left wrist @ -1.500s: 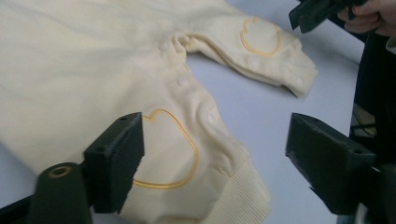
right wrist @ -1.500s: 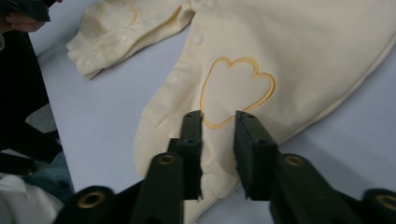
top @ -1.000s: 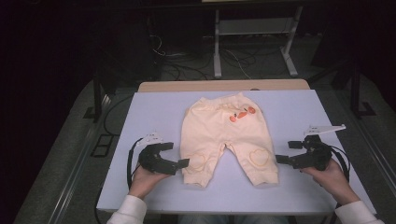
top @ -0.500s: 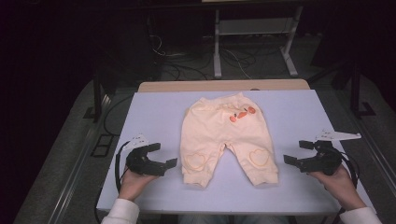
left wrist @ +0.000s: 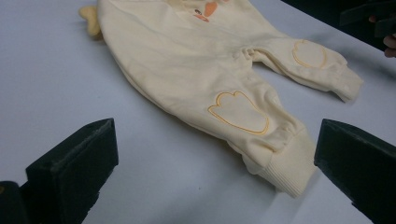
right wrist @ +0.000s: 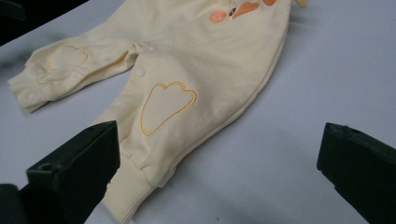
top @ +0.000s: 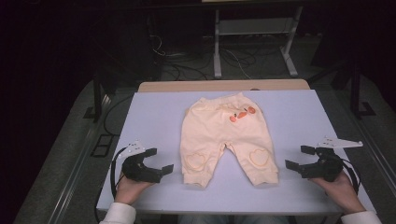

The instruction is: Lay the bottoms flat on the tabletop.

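Baby pants (top: pixel 225 135) lie flat so both grippers, left (top: pixel 158 162) and right (top: pixel 299 158), wide open and empty, can reach the cuffs.

Dim lab: bare table (top: pixel 154 116), floor cables (top: pixel 233 56), metal stand (top: pixel 217 42).

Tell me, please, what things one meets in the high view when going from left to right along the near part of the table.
Left claw, open → left trouser leg cuff of the pale yellow baby trousers → right trouser leg cuff → right claw, open.
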Motion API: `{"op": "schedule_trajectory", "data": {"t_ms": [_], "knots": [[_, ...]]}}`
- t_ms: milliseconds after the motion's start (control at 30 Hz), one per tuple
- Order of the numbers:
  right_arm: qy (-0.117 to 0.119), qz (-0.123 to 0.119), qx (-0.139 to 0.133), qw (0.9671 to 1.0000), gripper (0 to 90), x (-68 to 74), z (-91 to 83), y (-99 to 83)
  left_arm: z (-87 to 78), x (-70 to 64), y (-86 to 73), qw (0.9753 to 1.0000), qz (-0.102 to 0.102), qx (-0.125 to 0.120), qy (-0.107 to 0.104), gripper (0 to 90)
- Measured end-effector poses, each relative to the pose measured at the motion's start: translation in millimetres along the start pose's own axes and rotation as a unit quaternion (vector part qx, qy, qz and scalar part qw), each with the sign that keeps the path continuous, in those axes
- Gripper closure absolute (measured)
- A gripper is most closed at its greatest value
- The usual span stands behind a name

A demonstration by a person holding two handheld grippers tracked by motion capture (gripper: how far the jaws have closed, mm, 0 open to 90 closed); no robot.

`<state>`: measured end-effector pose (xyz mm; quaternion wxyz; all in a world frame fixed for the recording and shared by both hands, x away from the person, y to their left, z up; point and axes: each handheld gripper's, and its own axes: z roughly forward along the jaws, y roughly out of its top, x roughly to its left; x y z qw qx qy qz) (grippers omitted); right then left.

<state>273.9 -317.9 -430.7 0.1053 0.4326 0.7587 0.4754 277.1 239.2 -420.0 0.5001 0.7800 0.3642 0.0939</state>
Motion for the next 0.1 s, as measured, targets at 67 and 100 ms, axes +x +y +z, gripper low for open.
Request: {"op": "schedule_trajectory", "data": {"t_ms": [67,100], "knots": [[0.000,0.000,-0.002,1.0000,0.0,-0.1,-0.4,-0.4,0.9,-0.3,-0.5,1.0000,0.002,0.004,-0.001,0.0],[0.000,0.001,-0.004,1.0000,0.0,0.0,-0.4,-0.8,1.1,-0.2,-0.8,1.0000,0.001,0.005,-0.001,0.0]]}}
